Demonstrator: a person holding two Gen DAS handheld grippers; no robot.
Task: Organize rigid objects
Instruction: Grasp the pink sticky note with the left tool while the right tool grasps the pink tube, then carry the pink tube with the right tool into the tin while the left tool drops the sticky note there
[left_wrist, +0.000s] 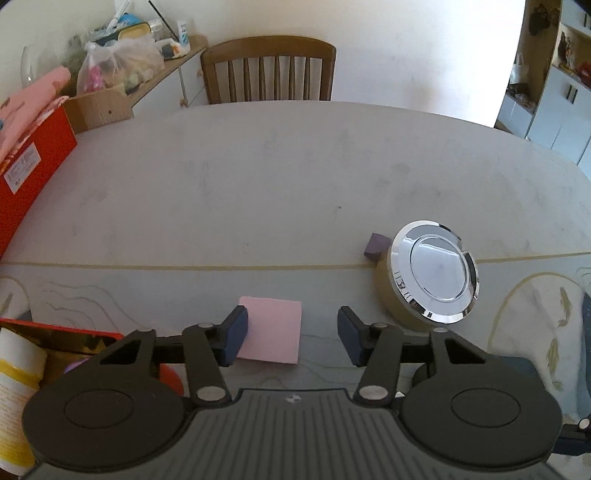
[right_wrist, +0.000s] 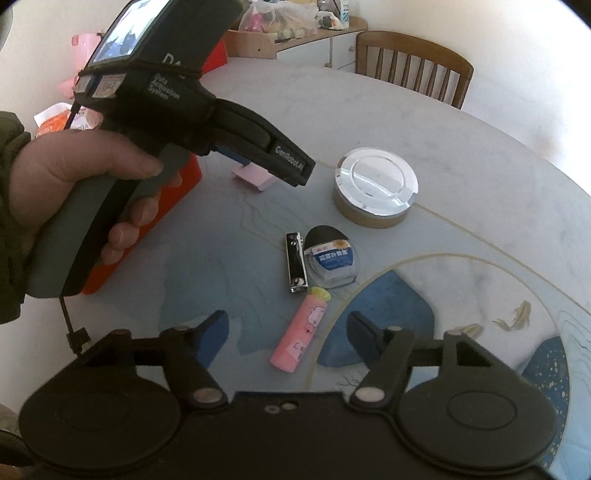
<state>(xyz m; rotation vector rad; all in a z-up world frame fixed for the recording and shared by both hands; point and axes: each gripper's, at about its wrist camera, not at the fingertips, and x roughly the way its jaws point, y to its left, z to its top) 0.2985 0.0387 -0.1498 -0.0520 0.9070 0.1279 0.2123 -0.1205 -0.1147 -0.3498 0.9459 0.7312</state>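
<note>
Left tongs (left_wrist: 291, 332) spread wide, empty, hovering low over the pink sticky-note pad (left_wrist: 271, 328) lying flat on the worktop (left_wrist: 258, 184); pad sits between the pads, nearer the left one. Chrome-lidded round tin (left_wrist: 432, 275) just right of them. Right tongs (right_wrist: 288, 332) also wide, empty, above the pink tube (right_wrist: 301, 334); nail clipper (right_wrist: 296, 262) and small clear case (right_wrist: 332, 258) just beyond. Left hand (right_wrist: 74, 177) grips the handle, tool angled down.
</note>
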